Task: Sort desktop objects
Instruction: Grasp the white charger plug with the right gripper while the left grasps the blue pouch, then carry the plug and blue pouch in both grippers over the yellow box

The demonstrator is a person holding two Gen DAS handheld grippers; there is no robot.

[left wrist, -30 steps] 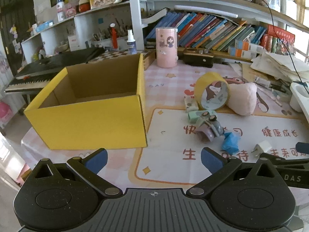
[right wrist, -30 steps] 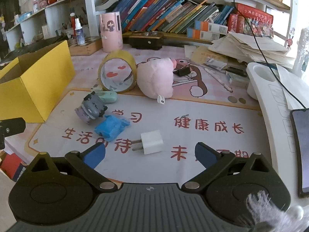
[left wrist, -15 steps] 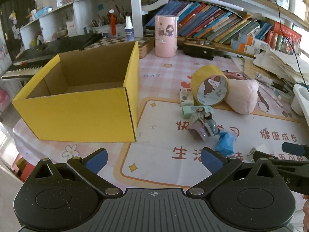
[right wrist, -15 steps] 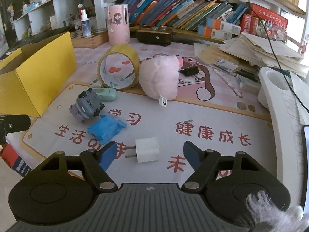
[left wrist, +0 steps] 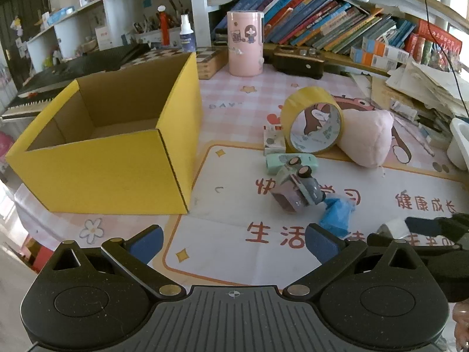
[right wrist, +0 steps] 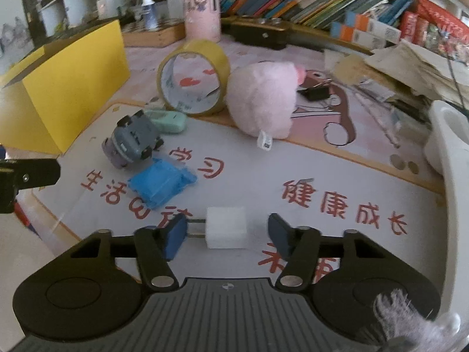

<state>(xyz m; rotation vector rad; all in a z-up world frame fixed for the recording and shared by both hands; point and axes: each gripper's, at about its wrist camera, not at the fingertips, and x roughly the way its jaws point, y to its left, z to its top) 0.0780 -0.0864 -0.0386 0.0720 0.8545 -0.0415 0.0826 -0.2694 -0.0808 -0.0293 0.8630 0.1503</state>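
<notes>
1. The right gripper (right wrist: pixel 227 233) has its fingers partly apart. They have just been closing, with the white plug adapter (right wrist: pixel 225 231) between them; the left pad sits at the metal prongs and the right pad stands clear of the white body, so nothing is clamped.
2. The left gripper (left wrist: pixel 233 240) hovers with its fingers wide apart and empty above the desk mat (left wrist: pixel 234 220).
3. The mat on the tabletop carries large red Chinese characters: "生活" near the left gripper and "健康成长" (right wrist: pixel 343 205) towards the right.
4. Faint grey letters reading "DAY" (left wrist: pixel 221 106) show on the pink checked cloth beside the yellow cardboard box (left wrist: pixel 117 158), which stands open and empty on the left.
5. On the mat lie a crumpled blue packet (right wrist: pixel 159 184), a grey-and-lilac toy car (right wrist: pixel 132 142) on its side touching a mint green case (right wrist: pixel 167 120), a roll of yellow tape (right wrist: pixel 193 77) standing on edge, and a pink plush toy (right wrist: pixel 263 102) with a small white tag whose print is too small to read.
6. A pink cylindrical container (left wrist: pixel 245 47) bears a cartoon figure; book spines behind it are unreadable.
</notes>
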